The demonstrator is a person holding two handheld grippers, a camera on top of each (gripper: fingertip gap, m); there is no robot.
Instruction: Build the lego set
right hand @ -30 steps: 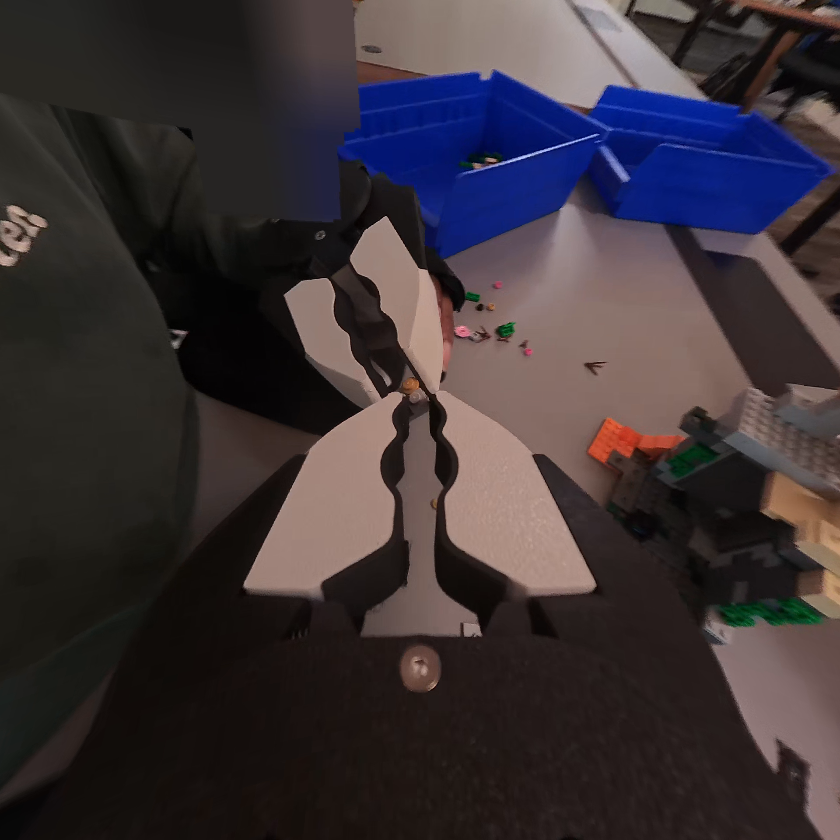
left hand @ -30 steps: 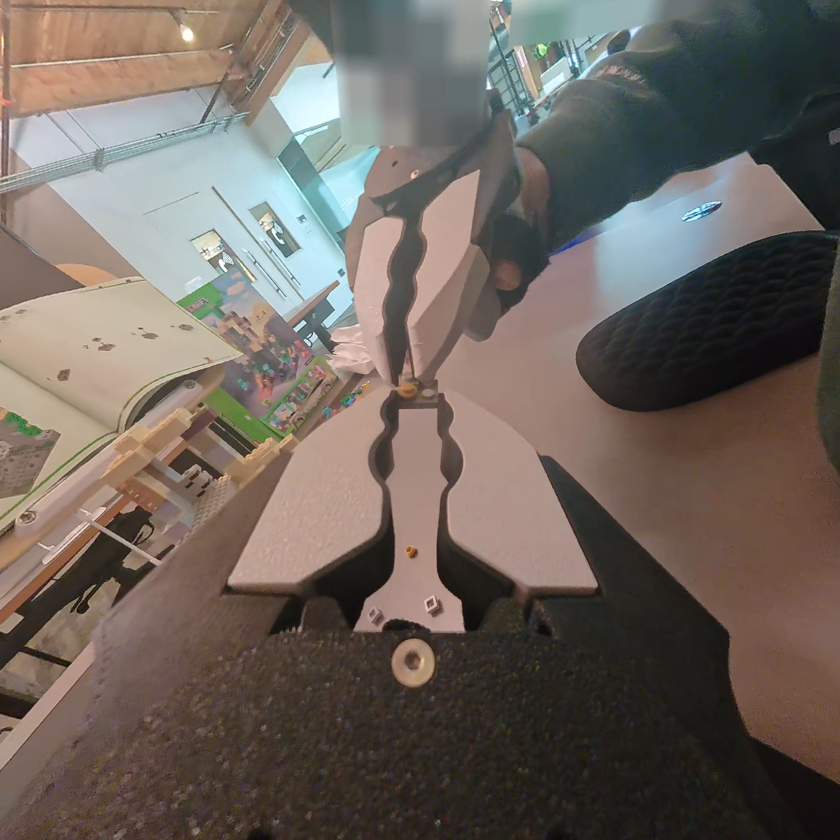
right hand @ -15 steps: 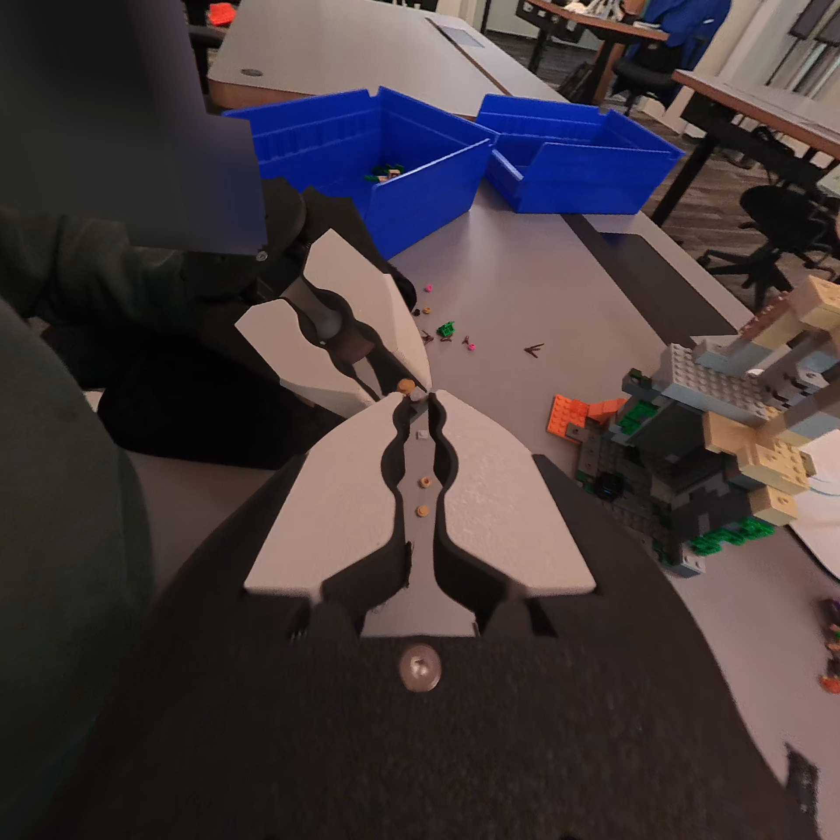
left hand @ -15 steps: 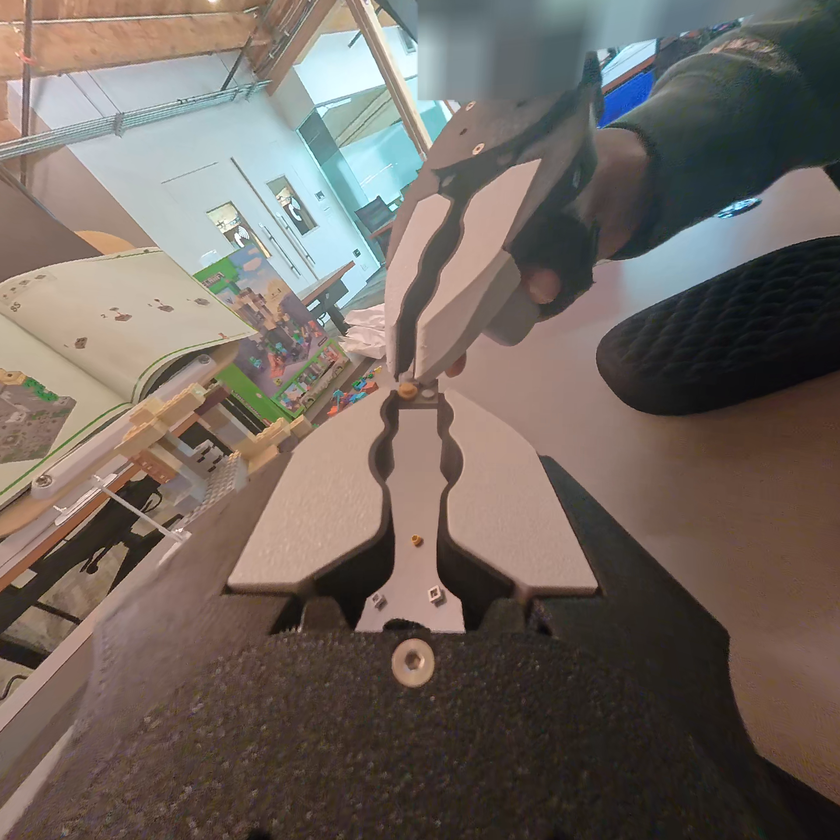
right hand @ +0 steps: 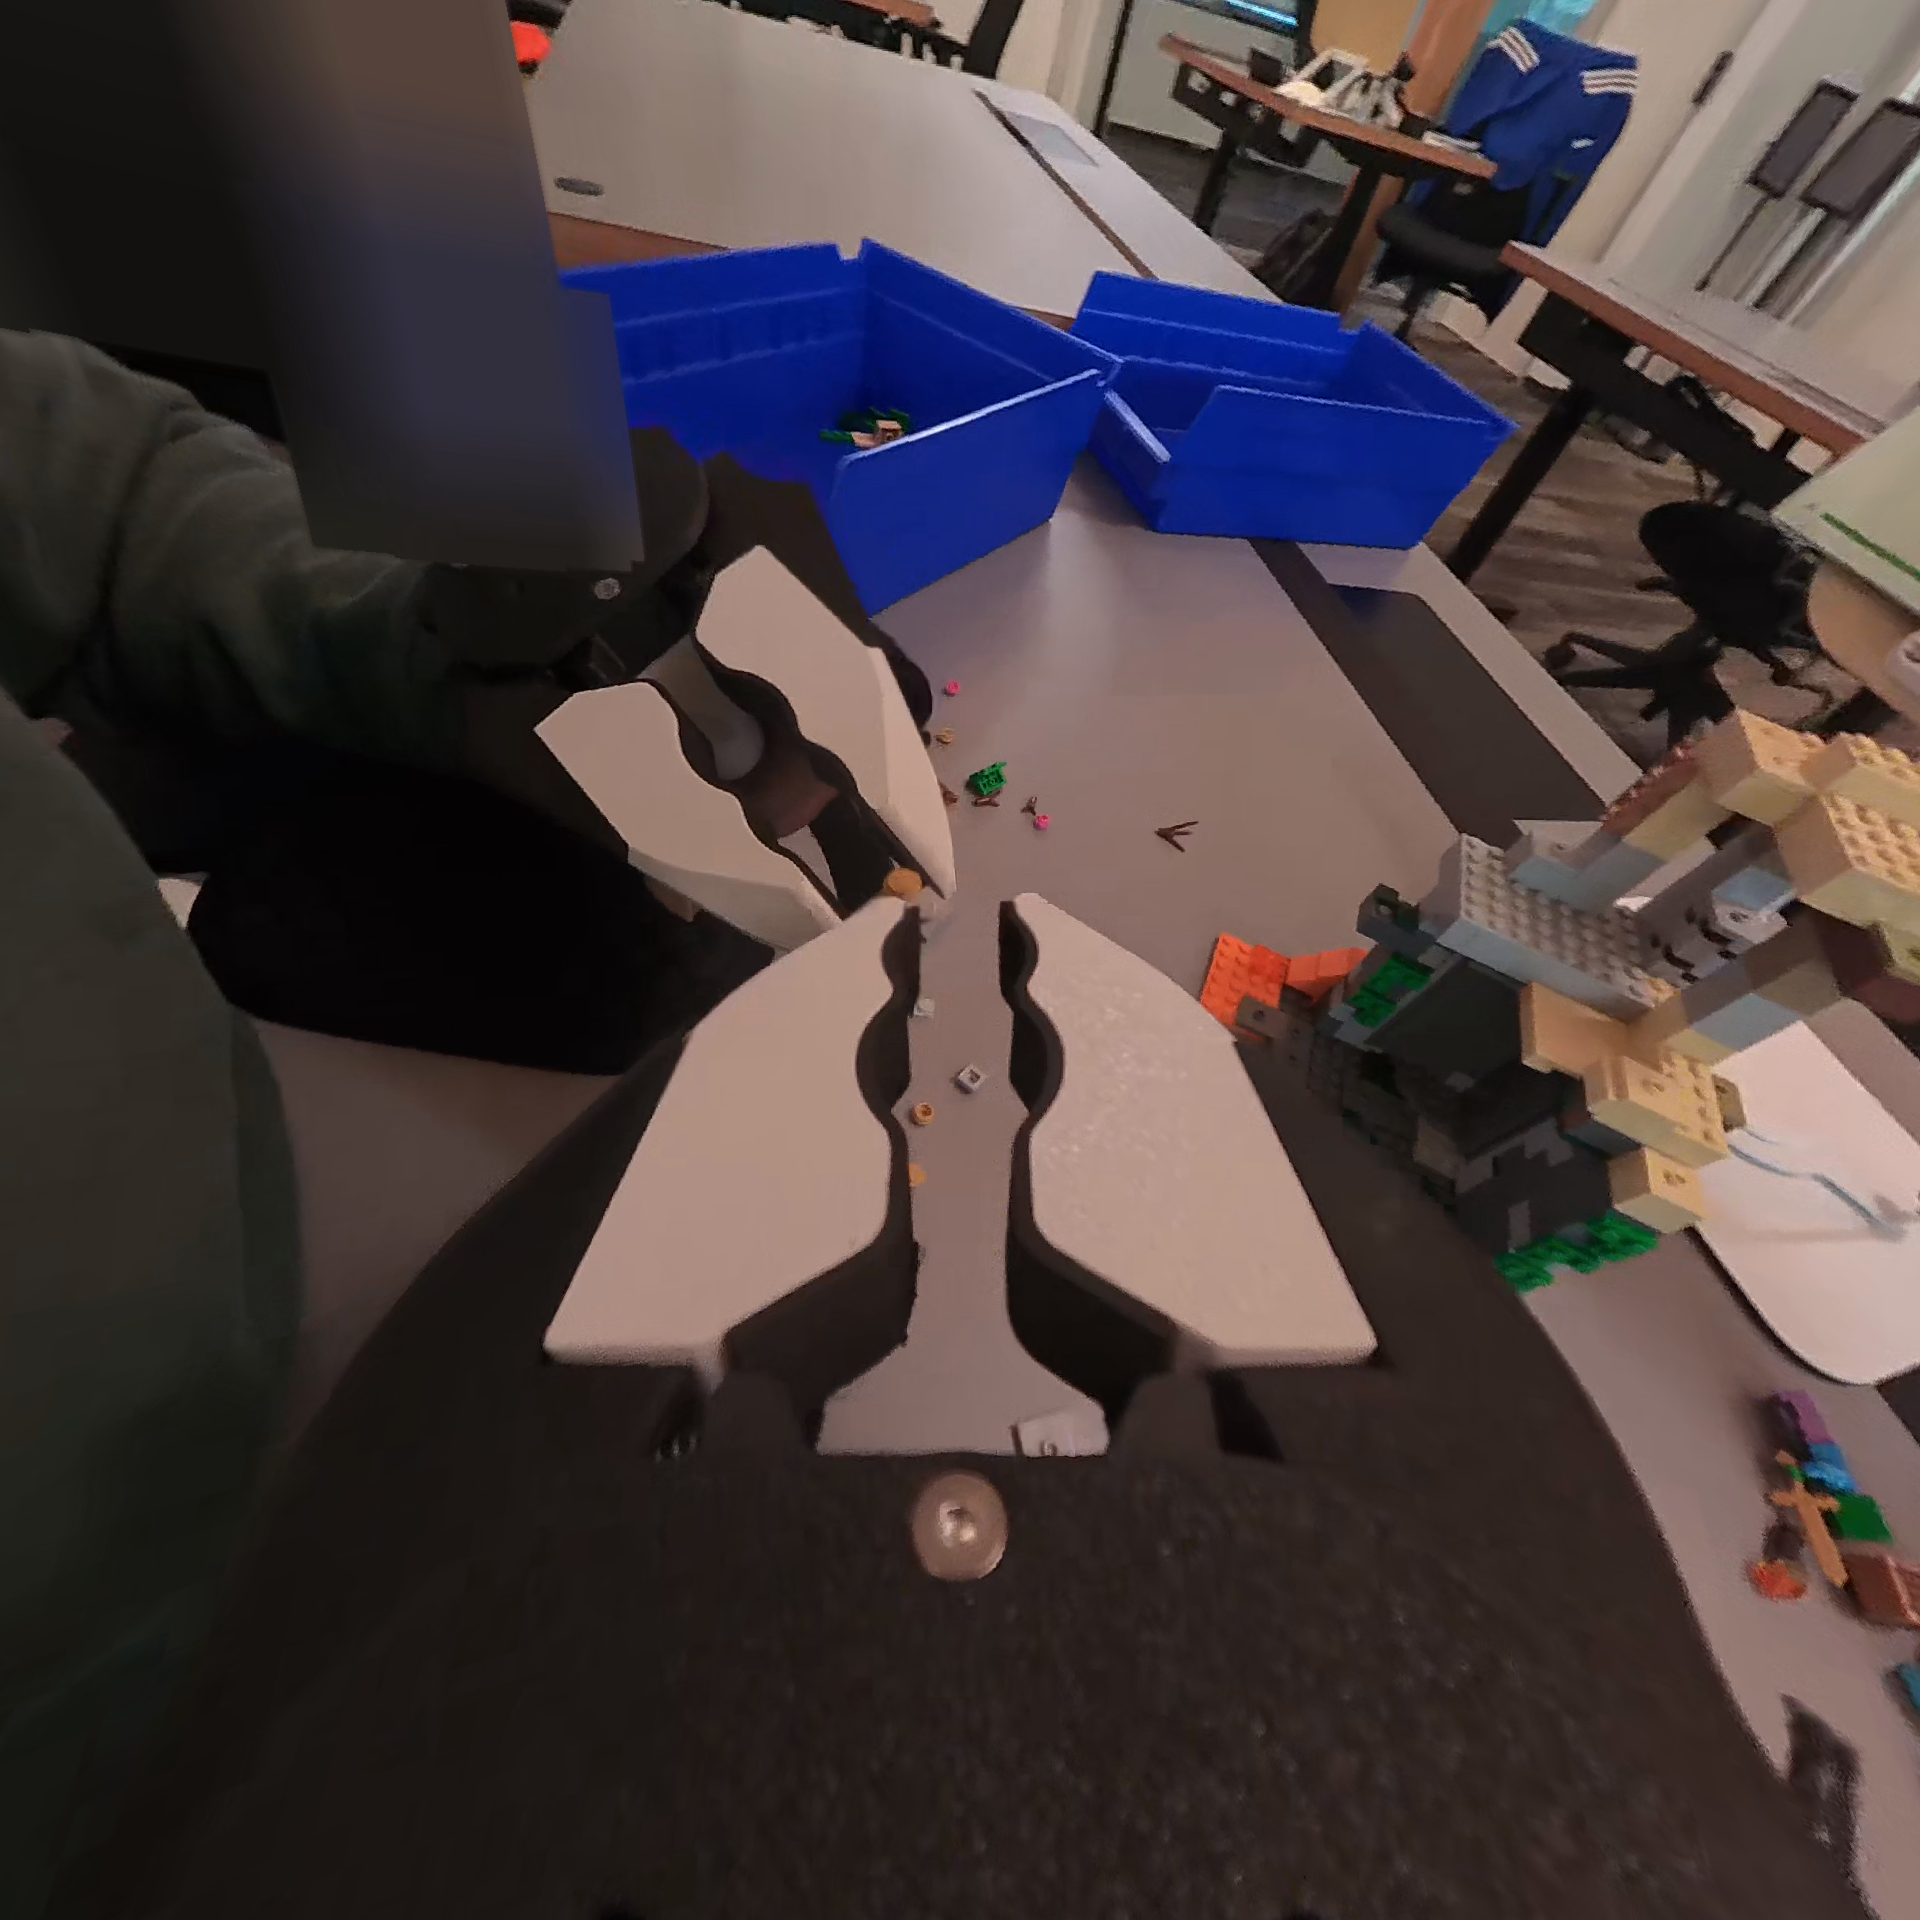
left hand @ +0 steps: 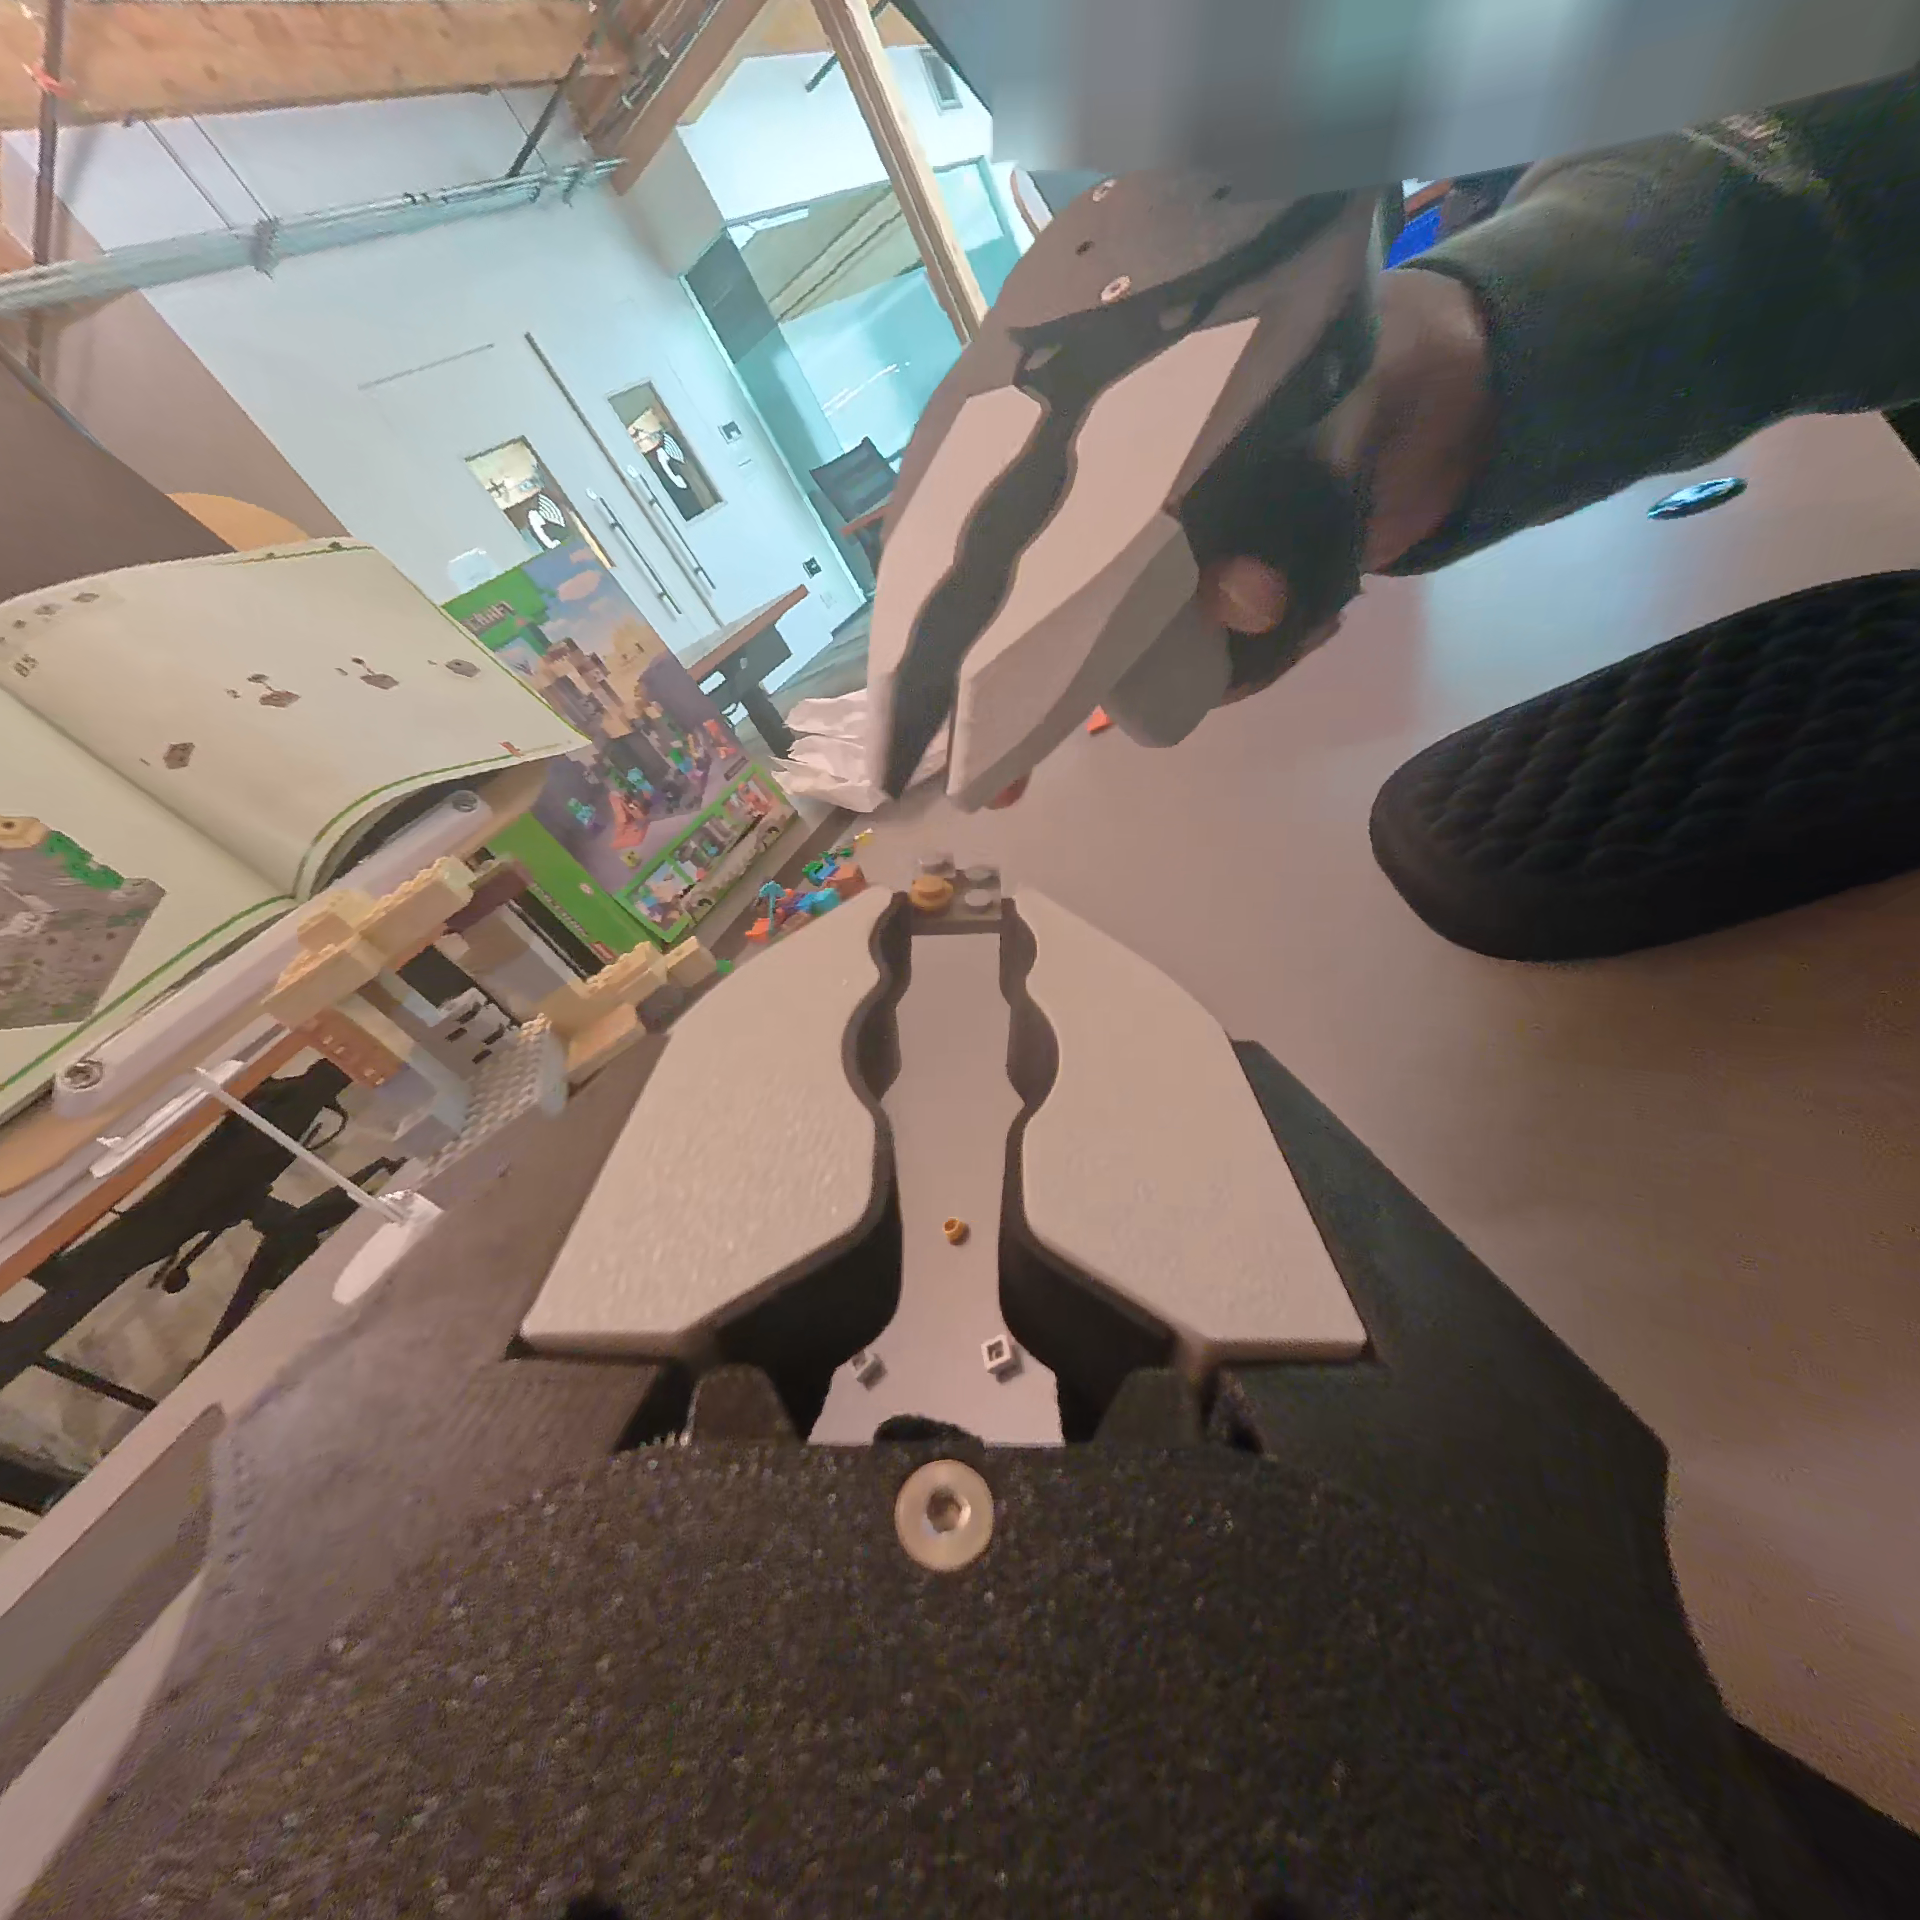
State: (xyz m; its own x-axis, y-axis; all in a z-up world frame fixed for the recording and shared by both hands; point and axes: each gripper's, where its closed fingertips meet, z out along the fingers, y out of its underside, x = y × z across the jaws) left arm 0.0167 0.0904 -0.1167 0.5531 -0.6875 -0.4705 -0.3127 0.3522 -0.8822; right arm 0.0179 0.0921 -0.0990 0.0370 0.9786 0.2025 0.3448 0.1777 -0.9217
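My left gripper is shut on a small grey plate that carries a tan round stud on its left end. It holds the plate above the table. My right gripper is open and empty, its tips just in front of the left gripper and the tan stud. In the left wrist view the right gripper hangs slightly above the plate, jaws a little apart. The half-built lego model stands on the table to the right.
Two blue bins stand at the back. Loose small pieces lie on the grey table. An open instruction booklet, the set's box and a black padded rest are nearby. Less than 4 cm separates the two grippers' tips. The half-built lego model is about equally far from each gripper, around 20 cm.
My right gripper has opened and drawn back from the tan stud, which stays on the grey plate in my left gripper. Both views have swung towards the model.
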